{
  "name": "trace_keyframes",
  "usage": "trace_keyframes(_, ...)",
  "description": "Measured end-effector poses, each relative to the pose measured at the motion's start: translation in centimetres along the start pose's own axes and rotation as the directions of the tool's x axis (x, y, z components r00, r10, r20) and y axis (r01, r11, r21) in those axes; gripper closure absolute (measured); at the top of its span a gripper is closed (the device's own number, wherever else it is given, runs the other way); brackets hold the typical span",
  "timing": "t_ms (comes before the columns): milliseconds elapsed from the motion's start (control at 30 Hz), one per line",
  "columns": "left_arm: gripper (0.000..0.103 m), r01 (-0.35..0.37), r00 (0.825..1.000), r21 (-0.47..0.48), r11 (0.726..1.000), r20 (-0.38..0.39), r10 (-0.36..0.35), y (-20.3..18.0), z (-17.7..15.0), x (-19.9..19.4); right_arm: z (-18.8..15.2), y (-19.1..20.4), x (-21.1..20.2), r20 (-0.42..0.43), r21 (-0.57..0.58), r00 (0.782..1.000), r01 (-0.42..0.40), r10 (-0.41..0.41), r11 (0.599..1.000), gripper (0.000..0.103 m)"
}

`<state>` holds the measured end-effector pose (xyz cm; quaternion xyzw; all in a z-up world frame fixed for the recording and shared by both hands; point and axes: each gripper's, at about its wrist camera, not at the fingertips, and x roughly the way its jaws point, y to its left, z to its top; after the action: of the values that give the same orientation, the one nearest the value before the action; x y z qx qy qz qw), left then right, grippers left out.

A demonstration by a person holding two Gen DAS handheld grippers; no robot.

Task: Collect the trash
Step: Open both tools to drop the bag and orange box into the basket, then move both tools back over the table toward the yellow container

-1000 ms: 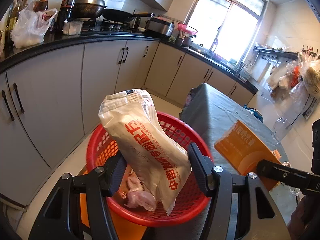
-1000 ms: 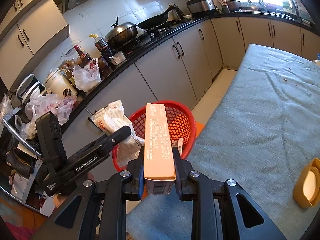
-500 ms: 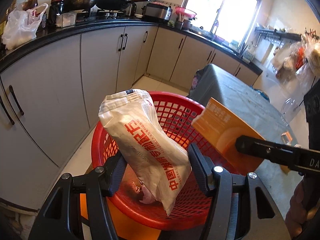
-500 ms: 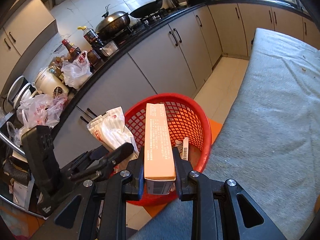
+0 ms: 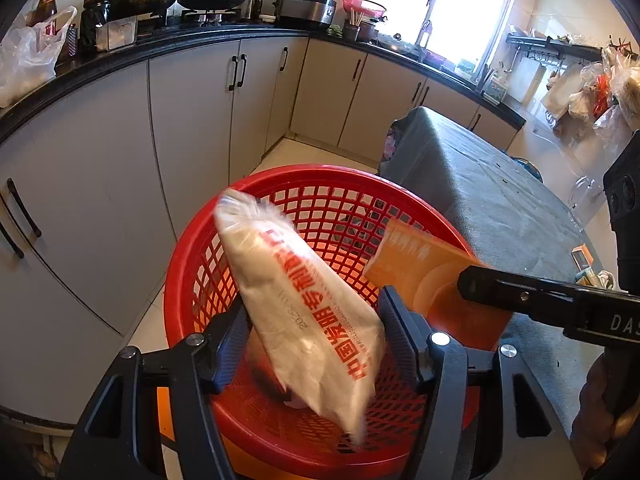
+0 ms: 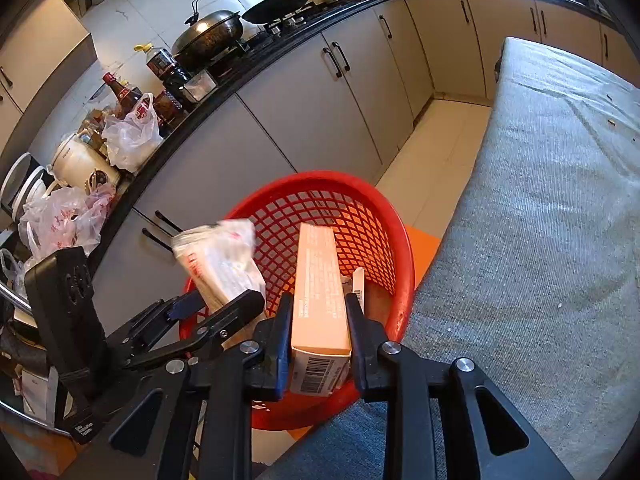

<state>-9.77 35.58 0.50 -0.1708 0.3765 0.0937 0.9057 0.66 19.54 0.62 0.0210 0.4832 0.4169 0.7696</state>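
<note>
A red mesh basket (image 5: pixel 192 256) stands on an orange stool beside the table; it also shows in the right wrist view (image 6: pixel 396 240). My left gripper (image 5: pixel 314 336) is open over the basket, and a white plastic bag with red lettering (image 5: pixel 304 300) is blurred and tipping down between its fingers. The bag also shows in the right wrist view (image 6: pixel 220 260). My right gripper (image 6: pixel 318 322) is shut on an orange carton (image 6: pixel 318 292) and holds it over the basket's near rim. The carton also shows in the left wrist view (image 5: pixel 416 264). Some scraps lie in the basket.
A grey cloth-covered table (image 6: pixel 540 240) lies to the right of the basket. Grey cabinets (image 5: pixel 192 112) under a black counter with pans, bottles and plastic bags run along the left. A tiled floor strip (image 6: pixel 436 160) separates cabinets and table.
The bag was gripped upright in my left gripper; now the fingers have opened and it is sliding down into the basket. My right gripper has carried the carton over the basket.
</note>
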Motion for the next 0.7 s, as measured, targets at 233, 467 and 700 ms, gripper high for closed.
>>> trace_keyframes(233, 0.041, 0.020, 1.000, -0.017, 1.000, -0.004, -0.020, 0.2, 0.3, -0.1, 0.3, 0.5, -1.2, 0.028, -0.005, 1.000, -0.001, 0.001, 1.000, 0.073)
trace_keyframes(467, 0.041, 0.047, 0.999, -0.008, 0.999, 0.023, -0.047, -0.5, 0.6, -1.7, -0.4, 0.3, -4.9, 0.106, 0.009, 0.994, 0.033, -0.034, 0.999, 0.055)
trace_keyframes(700, 0.041, 0.077, 0.995, 0.033, 0.996, 0.054, -0.079, -2.8, 0.0, -3.5, -2.3, -1.3, -8.2, 0.144, 0.053, 0.985, 0.091, -0.098, 0.994, 0.048)
